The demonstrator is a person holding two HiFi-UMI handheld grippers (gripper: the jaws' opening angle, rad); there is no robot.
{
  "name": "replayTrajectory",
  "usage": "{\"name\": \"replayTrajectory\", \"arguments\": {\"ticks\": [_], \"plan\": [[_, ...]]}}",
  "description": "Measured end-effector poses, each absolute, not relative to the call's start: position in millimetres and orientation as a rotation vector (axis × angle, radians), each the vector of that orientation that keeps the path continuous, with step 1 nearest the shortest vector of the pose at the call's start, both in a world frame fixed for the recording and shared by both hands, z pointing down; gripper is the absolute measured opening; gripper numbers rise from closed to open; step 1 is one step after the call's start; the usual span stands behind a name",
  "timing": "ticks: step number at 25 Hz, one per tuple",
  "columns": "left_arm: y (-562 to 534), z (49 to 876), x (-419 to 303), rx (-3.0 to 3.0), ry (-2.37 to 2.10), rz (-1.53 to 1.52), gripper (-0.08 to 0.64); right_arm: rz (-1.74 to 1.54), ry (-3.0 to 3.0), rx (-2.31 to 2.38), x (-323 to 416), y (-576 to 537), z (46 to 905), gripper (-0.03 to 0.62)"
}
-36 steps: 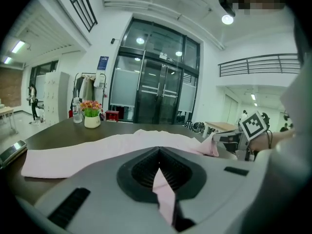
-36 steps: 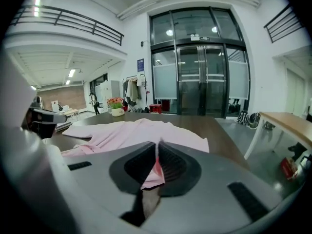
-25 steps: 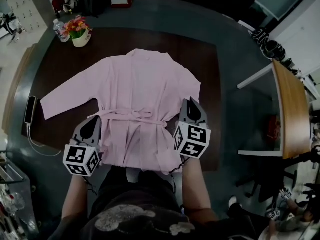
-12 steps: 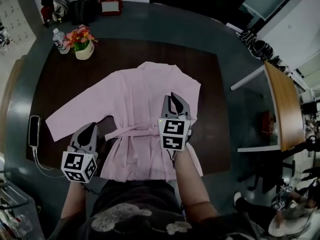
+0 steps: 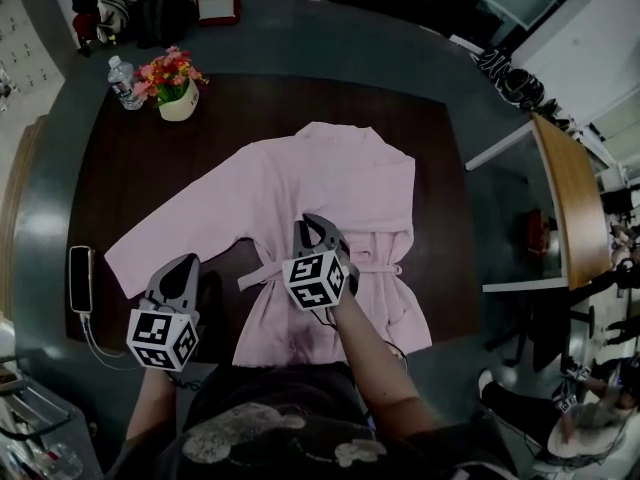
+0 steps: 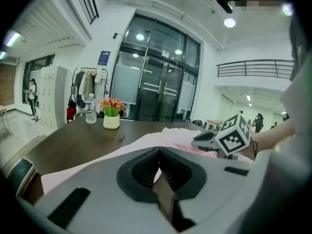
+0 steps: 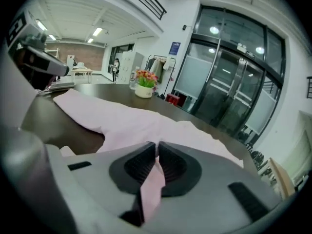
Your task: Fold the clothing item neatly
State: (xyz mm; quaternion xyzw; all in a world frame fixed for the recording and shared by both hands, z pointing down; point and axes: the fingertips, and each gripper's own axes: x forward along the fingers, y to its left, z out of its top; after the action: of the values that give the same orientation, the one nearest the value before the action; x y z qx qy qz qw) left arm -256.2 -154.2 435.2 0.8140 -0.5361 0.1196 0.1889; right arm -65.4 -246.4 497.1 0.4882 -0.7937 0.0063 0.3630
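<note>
The pink robe [image 5: 300, 183] lies spread on the dark table [image 5: 120, 158], one sleeve [image 5: 170, 233] out to the left. The right claw [image 5: 318, 230] sits over its waist, jaws pinched on a strip of the pink cloth. The left claw [image 5: 183, 264], jaws closed together, is just beside that sleeve's lower edge. The label on the bottle [image 5: 122, 71] is too small to read.

Right gripper [image 5: 315, 226] now over robe [image 5: 300, 178] (mid-waist)

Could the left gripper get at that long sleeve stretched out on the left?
Probably yes. The left gripper is right by the near edge of the sleeve, nothing lies between them, and the phone sits aside. Its jaws are shut, so they must open first.
</note>
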Motion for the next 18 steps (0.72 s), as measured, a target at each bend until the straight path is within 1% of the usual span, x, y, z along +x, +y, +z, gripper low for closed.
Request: {"name": "replayTrajectory", "arguments": {"ticks": [5,7,9,10,14,18], "plan": [[-158.7,443.8,-258.0,2.307,-1.461,0.354,0.009,0.008,-2.073,1.127,-91.1,-219.0,519.6,0.020],[-162.3,444.2,-256.6,2.319,-1.447,0.351,0.009,0.037,-2.089,1.091,-94.9,-209.0,522.8,0.065],[-165.6,444.4,-255.0,2.330,-1.435,0.345,0.009,0.075,-2.114,1.076,-95.9,-201.4,522.0,0.129],[-167.1,444.9,-254.6,2.335,-1.429,0.341,0.009,0.092,-2.127,1.083,-95.0,-199.3,519.7,0.140],[-171.8,447.9,-257.1,2.336,-1.418,0.323,0.009,0.218,-2.174,1.208,-77.6,-207.5,506.5,0.143],[-173.9,453.4,-262.9,2.318,-1.417,0.317,0.009,0.453,-2.156,1.401,-39.0,-248.7,508.5,0.143]]}}
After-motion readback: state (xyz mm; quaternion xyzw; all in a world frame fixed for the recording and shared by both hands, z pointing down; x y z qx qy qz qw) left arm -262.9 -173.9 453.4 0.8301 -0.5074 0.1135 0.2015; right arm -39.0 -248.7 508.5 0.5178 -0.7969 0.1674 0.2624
